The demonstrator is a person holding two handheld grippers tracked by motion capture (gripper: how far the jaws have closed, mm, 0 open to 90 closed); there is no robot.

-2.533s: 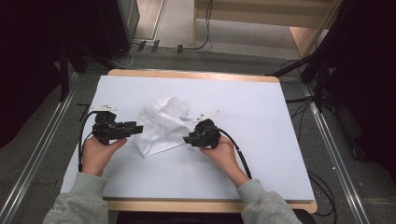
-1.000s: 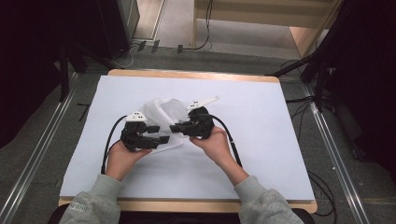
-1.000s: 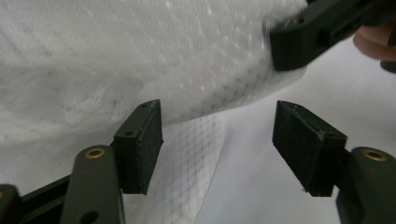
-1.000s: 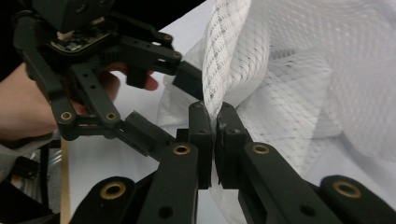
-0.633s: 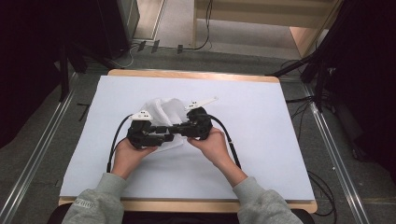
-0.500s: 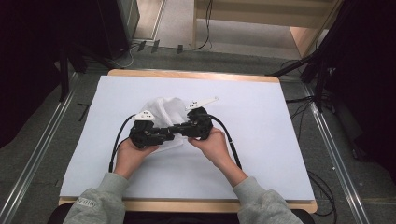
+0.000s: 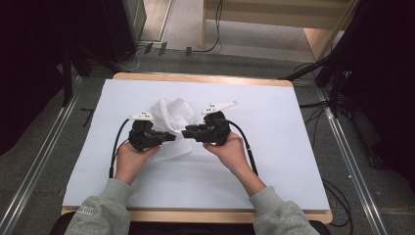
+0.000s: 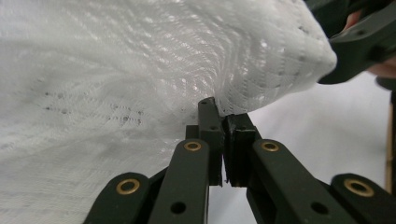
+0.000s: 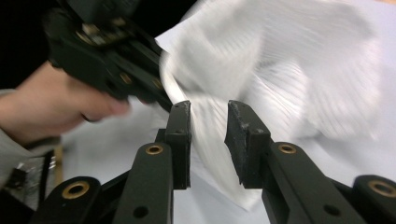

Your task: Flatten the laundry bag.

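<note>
Jaws first: the left gripper [image 8: 223,140] has its pair pinched tight on a fold of the white cloth [image 8: 140,79], you can see the knit bunched right where the tips meet. The right gripper [image 9: 208,140] has its jaws apart, with a strip of the same cloth [image 9: 280,70] running down between them, so it's lined up for a bite but hasn't closed on anything yet as far as I can tell.

From the high view, the cloth [image 7: 172,113] sits crumpled near the middle of the table [image 7: 274,161], on the white cover, with the left gripper [image 7: 166,137] and right gripper [image 7: 188,132] facing each other just beside its near edge, tips almost meeting.

So progress-wise I'd say this is early. Looks like a fold or spread-out job, and the cloth is a rumpled heap, nothing flat or squared up. One edge is secured, the second grab is about to happen. What's left is basically everything: close the right side, pull the fabric out, lay it down neatly. The right gripper view is pretty motion-blurred, so exact contact there is hard to call.
</note>
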